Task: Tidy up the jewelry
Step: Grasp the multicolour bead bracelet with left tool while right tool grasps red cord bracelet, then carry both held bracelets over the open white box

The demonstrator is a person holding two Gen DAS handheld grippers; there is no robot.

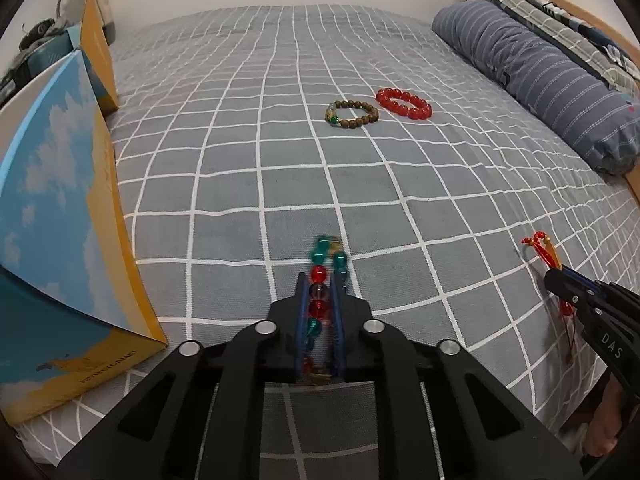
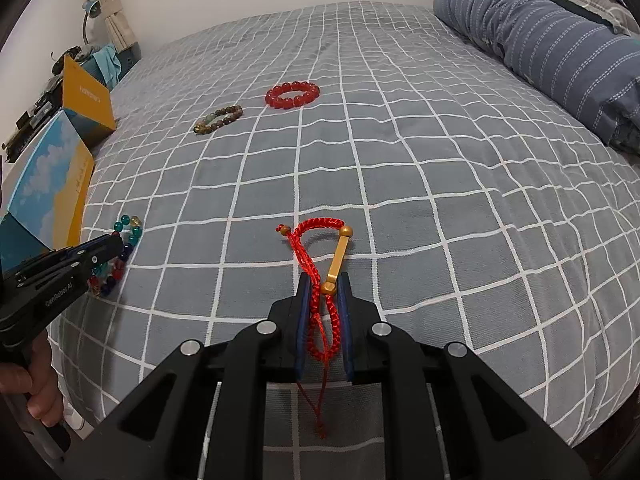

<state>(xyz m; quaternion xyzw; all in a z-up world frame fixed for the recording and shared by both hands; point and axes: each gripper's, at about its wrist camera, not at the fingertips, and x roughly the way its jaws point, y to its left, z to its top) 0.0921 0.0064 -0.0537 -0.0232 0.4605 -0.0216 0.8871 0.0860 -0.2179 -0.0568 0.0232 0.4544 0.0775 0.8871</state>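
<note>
Left tongs clamped on multicolour bead bracelet; teal and red beads pinched between blue pads, far end of loop sticking out past tips over bed. Right tongs clamped on red braided cord bracelet with gold bar; loop and gold beads protrude ahead, loose cord ends trail back. Brown bead bracelet and red bead bracelet lie side by side mid-bed, apart from both tongs. Open blue-and-yellow box stands at left bed edge. Striped pillow at right.
</note>
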